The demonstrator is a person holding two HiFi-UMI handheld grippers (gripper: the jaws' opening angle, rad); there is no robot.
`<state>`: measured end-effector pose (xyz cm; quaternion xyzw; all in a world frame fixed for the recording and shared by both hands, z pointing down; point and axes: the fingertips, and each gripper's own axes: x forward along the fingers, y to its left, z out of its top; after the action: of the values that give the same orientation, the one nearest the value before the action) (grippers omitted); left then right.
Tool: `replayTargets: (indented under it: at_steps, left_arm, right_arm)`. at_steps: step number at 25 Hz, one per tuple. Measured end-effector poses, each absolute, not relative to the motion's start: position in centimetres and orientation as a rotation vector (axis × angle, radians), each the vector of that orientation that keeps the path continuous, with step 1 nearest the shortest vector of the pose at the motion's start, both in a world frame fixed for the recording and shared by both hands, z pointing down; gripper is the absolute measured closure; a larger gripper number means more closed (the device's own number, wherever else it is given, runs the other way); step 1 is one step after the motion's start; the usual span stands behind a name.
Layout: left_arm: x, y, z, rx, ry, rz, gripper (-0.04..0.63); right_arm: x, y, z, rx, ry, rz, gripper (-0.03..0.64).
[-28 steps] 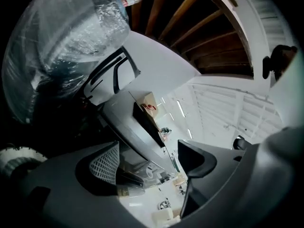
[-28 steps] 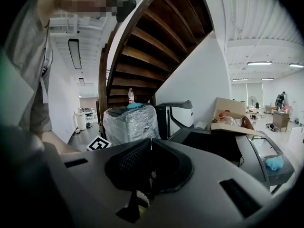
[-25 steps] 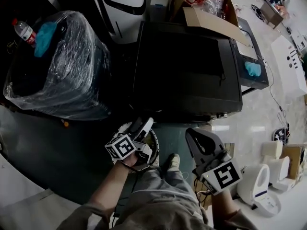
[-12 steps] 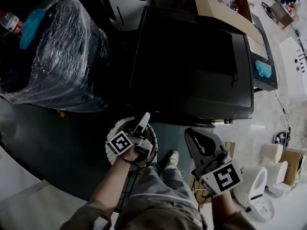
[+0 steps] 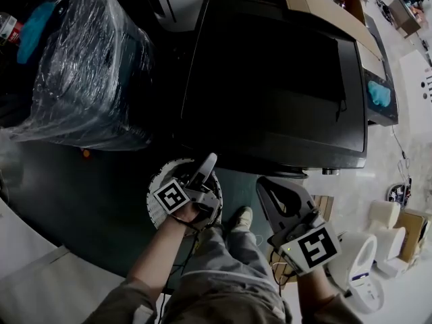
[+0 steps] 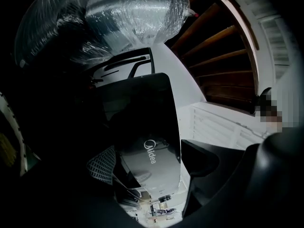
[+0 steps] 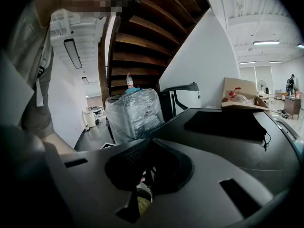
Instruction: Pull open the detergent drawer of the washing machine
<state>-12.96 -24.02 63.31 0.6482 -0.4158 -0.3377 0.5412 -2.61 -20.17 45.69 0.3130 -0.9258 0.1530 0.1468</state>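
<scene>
The black washing machine (image 5: 270,79) fills the middle of the head view, seen from above. Its grey front panel with a Midea logo (image 6: 152,151) shows tilted in the left gripper view; I cannot make out the detergent drawer on it. My left gripper (image 5: 202,174) is held level just short of the machine's front left corner. Its jaws stand wide apart, with only the machine's front showing between them (image 6: 152,175). My right gripper (image 5: 265,186) hangs lower right of it, near the front edge, with its jaws closed together and empty (image 7: 147,170).
A plastic-wrapped appliance (image 5: 81,73) stands left of the machine. A cardboard box (image 5: 317,2) sits at the machine's back, and a blue cloth (image 5: 379,93) lies on a unit to the right. A white round object (image 5: 158,184) lies on the floor under my left gripper. My shoe (image 5: 239,220) is below, and white items (image 5: 364,255) lie at right.
The head view has leaned closer over the machine. Both grippers have sunk a little in front of it, and the left one has rolled. The right jaws look the same.
</scene>
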Motion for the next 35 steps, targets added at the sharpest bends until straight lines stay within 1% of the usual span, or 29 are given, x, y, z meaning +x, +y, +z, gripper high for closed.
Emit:
replayTargets:
  at_steps: [19,35]
  left_arm:
    - [-12.6,-24.3,63.1,1.510,-0.949,-0.886,0.164]
    - [-12.2,-18.0,63.2,1.482,-0.966,-0.876,0.166]
  right_arm:
    - [-2.6,-19.2,46.8,0.868,-2.654,0.456,0.581]
    - [-2.4,-15.9,46.3,0.837,-2.647,0.460,0.581]
